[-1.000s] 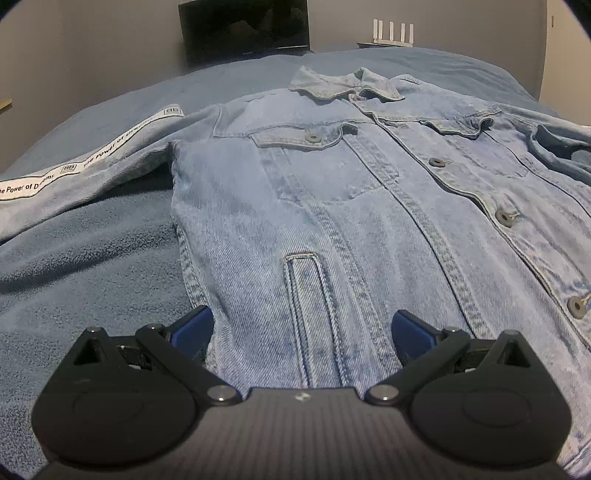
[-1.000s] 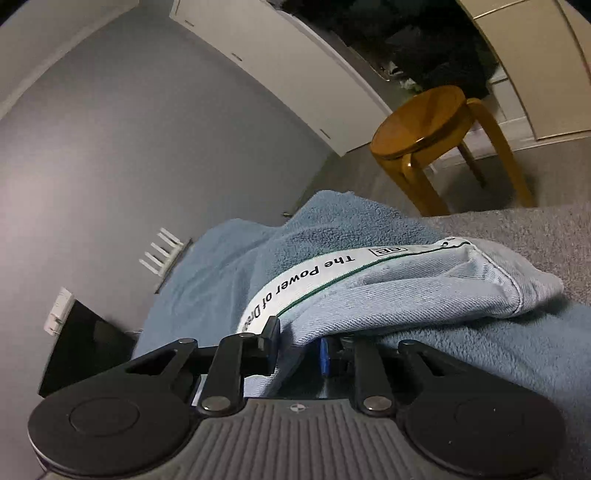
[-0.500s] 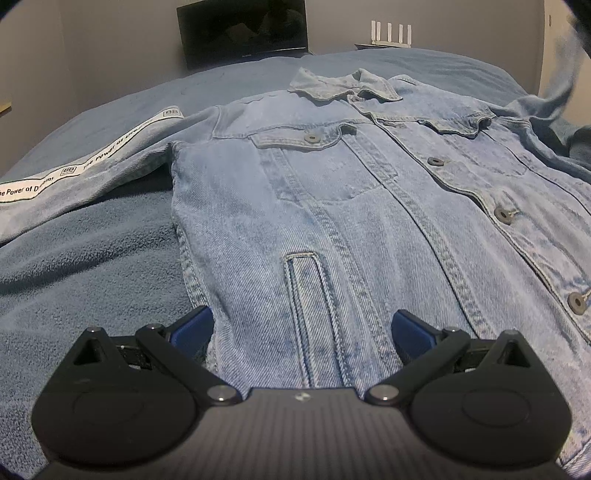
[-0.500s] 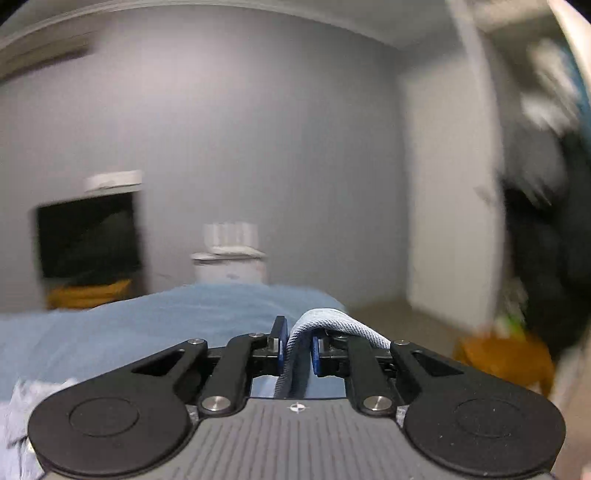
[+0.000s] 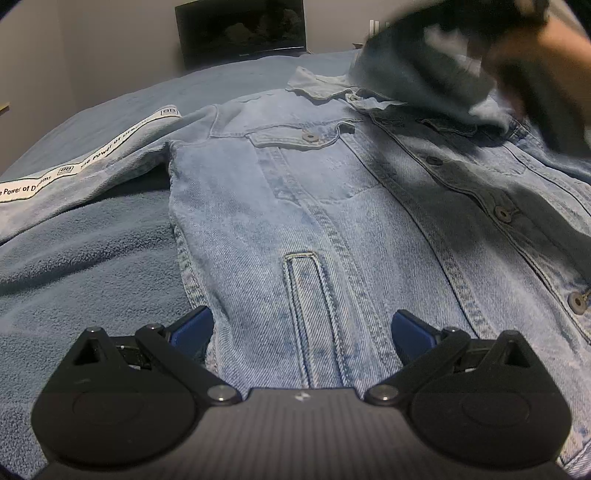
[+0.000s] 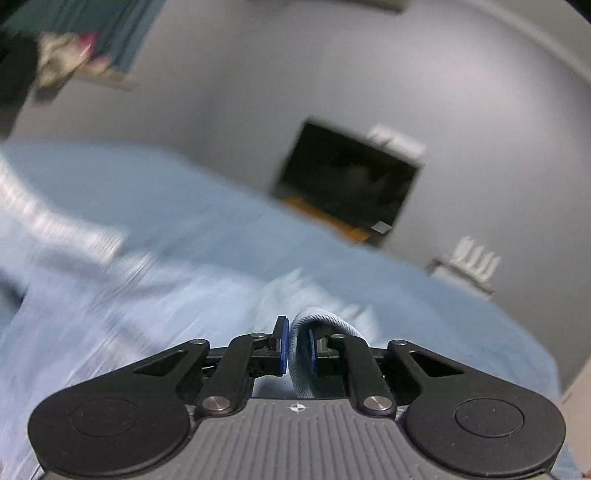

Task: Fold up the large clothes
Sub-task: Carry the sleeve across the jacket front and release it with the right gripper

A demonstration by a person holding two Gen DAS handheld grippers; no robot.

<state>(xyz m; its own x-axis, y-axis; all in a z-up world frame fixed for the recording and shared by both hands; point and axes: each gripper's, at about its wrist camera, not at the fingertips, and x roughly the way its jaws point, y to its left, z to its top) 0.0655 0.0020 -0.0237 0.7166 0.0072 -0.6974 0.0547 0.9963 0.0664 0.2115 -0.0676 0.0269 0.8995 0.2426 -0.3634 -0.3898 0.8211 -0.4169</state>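
My left gripper (image 5: pixel 302 328) gapes over the denim jacket (image 5: pixel 332 206) hem; my right gripper (image 6: pixel 297 350) pinches its sleeve (image 6: pixel 317 325) above the jacket's collar.

Dim room, fisheye-bent edges, heavy motion blur across right wrist view.

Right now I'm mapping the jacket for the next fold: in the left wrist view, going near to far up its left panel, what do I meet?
left gripper → welt pocket → chest pocket flap button → collar → blue blanket → black screen
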